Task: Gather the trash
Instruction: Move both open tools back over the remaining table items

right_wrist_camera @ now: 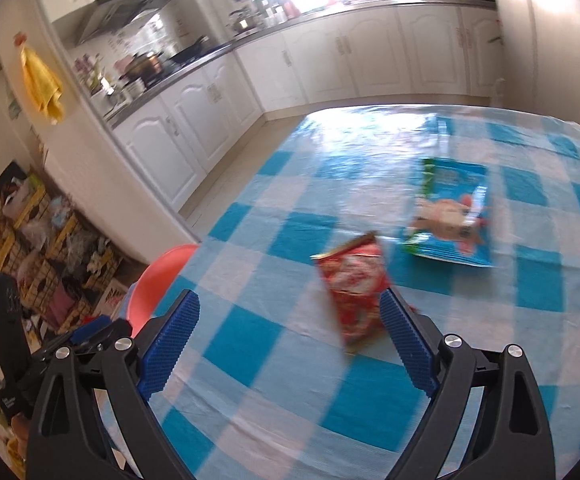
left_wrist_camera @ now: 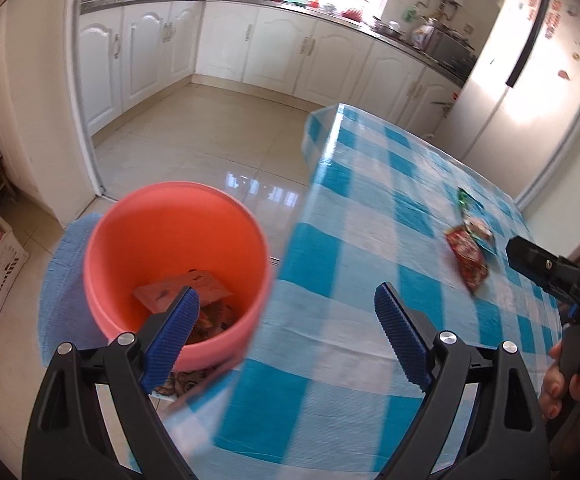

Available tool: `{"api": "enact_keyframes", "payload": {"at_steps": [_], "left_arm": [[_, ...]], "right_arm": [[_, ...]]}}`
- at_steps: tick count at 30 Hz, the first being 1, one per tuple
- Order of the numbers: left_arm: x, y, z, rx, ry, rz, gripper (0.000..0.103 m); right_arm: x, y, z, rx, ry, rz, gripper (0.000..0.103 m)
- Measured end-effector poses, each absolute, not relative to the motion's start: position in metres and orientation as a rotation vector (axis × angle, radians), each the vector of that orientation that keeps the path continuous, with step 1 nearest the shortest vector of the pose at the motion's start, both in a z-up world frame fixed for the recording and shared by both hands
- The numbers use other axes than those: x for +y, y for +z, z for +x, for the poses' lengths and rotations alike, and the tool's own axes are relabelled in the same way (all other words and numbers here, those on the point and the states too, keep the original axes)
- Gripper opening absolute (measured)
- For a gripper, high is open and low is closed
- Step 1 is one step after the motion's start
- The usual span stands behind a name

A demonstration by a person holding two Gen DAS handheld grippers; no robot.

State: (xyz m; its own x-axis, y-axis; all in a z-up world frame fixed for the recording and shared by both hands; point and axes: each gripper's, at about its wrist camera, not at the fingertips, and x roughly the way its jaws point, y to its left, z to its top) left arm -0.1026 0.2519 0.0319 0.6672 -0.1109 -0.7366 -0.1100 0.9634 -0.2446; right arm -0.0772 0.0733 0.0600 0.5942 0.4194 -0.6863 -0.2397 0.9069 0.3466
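Both tongs are held released and empty, tilted downward: left gripper point(left_wrist_camera: 286, 320) beside the pink bin point(left_wrist_camera: 174, 256), right gripper point(right_wrist_camera: 290, 328) over the red wrapper point(right_wrist_camera: 352, 288).

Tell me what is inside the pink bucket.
The pink bucket holds a few crumpled wrappers at its bottom, a pale pink one on top. The left gripper's finger covers part of the pile, so what lies beneath cannot be seen.
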Motion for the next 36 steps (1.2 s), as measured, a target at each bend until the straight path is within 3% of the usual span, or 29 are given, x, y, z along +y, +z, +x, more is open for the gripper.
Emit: {"api": "enact_keyframes", "payload": {"at_steps": [15, 36], "left_arm": [[0.159, 0.036, -0.084, 0.904, -0.152, -0.23, 0.09], [0.058, 0.017, -0.026, 0.968, -0.221, -0.221, 0.09]], "right_arm": [[-0.053, 0.045, -0.084, 0.834, 0.182, 0.453, 0.092], [-0.124, 0.032, -0.076, 0.824, 0.098, 0.521, 0.092]]}}
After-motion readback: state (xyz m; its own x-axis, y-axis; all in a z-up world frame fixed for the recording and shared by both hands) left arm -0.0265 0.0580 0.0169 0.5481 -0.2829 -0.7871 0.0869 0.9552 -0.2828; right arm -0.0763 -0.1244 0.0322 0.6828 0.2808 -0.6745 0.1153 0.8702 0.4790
